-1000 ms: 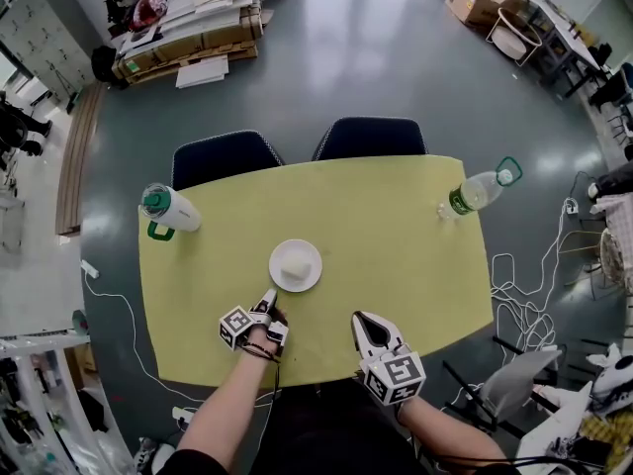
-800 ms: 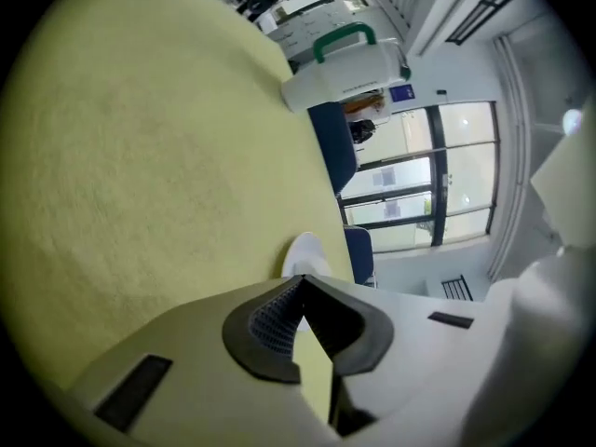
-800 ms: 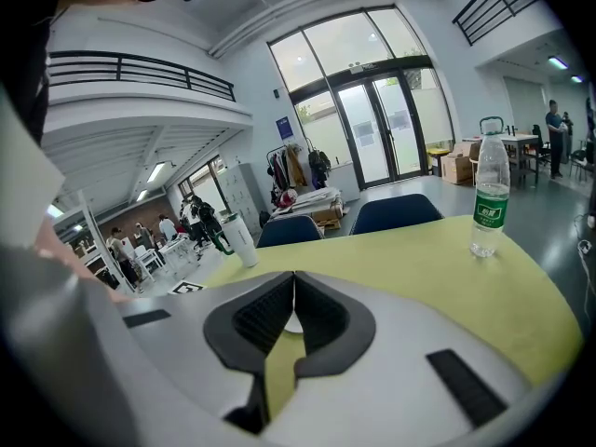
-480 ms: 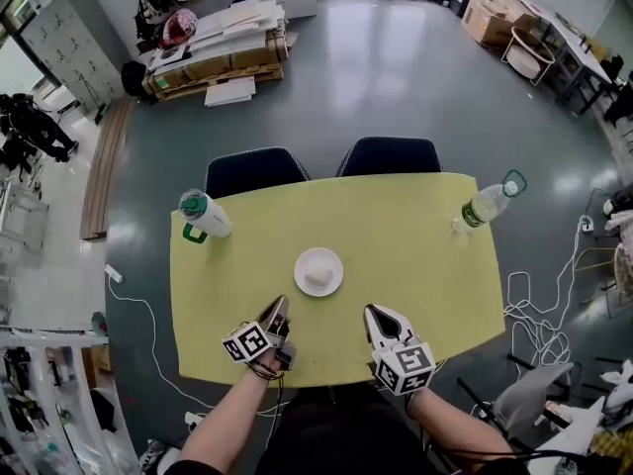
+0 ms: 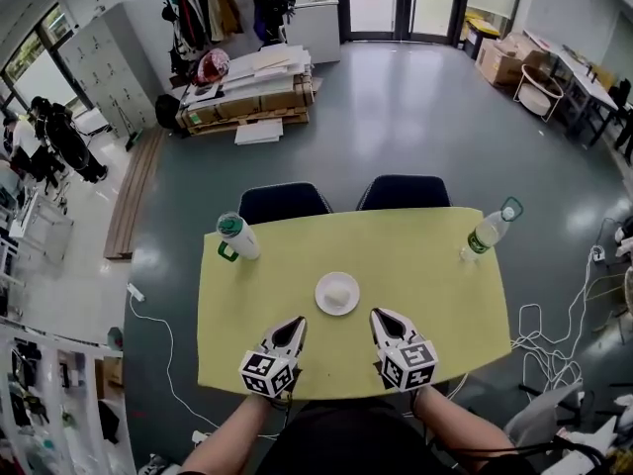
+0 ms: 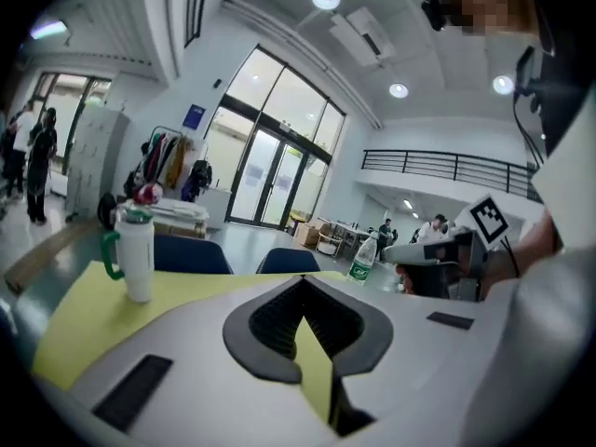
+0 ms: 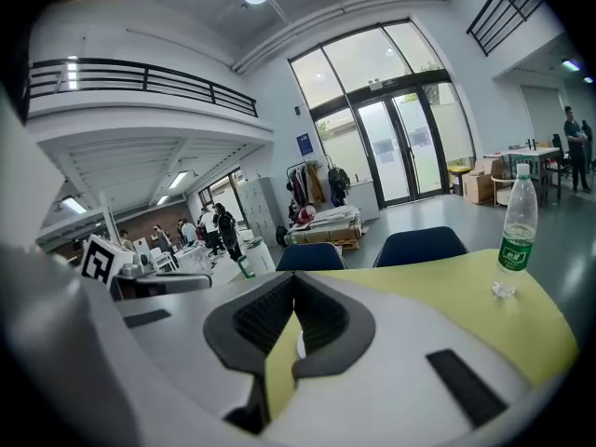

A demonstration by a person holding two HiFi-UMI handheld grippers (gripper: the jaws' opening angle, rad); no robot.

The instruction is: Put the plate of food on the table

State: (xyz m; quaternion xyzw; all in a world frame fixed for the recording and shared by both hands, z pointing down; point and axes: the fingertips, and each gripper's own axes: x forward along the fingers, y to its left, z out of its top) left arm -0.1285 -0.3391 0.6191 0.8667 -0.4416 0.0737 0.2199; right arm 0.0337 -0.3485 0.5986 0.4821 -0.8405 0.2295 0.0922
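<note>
Starting with the head view, colleague: where is the plate sitting?

It is sitting flat on the yellow table (image 5: 435,265), about midway across and nearer the near edge. The plate (image 5: 324,304) is small, round and white, and is carrying one pale, rounded lump of food (image 5: 339,291). The left gripper (image 5: 297,323) and the right gripper (image 5: 379,316) are pointing in from the near edge, one to each side of it, and neither is touching it.

Moving to the left gripper view, how are the jaws standing?

They are meeting at the tips of the left gripper (image 6: 301,285) and are gripping nothing. Only yellow tabletop is showing through the slot behind them. A white tumbler (image 6: 136,254) with a green handle is standing upright at the left. A clear water bottle (image 6: 363,259) is standing farther off, toward the right.

And the right gripper view?

The jaws of the right gripper (image 7: 293,283) are likewise pressing together with nothing held. A thin white sliver is showing through the slot, too small to identify. The water bottle (image 7: 513,236) is standing upright on the table at the right.
</note>
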